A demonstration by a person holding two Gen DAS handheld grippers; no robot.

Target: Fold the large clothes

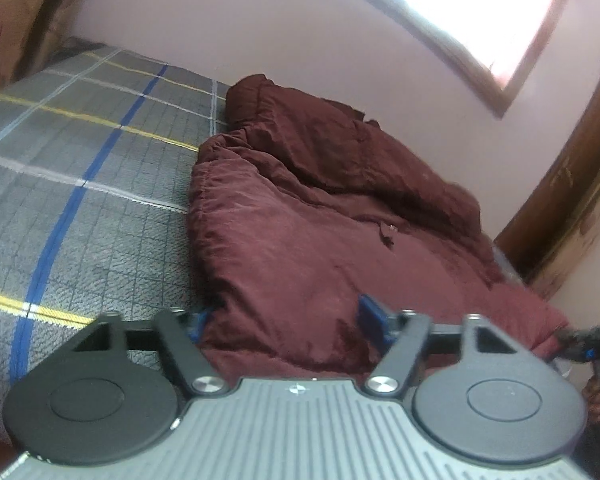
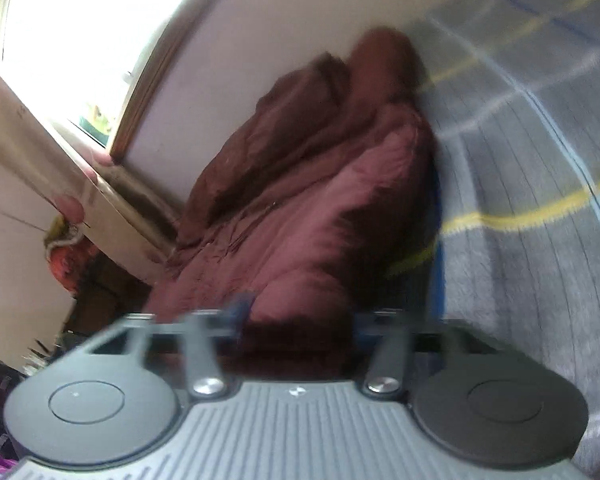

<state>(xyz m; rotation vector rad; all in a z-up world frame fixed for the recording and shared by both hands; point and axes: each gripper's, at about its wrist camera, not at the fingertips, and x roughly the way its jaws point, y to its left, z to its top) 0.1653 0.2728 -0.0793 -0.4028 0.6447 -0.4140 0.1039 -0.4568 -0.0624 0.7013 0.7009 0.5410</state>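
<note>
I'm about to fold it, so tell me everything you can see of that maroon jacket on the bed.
The maroon jacket looks like a puffy, quilted coat with stitched seams and a small zipper pull near its middle. It lies crumpled on the grey plaid bedspread, against the wall, one part folded over the top. Its near edge sits between the fingers of the left gripper and, at another spot, the right gripper; whether either has clamped it is unclear.

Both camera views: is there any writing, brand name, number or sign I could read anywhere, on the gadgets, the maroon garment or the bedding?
No readable text in either view.
Left gripper: a small white emblem on its ribbed grey body, a symbol and not letters.
Right gripper: the same small emblem, blurred.
Maroon jacket: no label or print visible.
Plaid blanket: only yellow, blue and white stripes.
</note>
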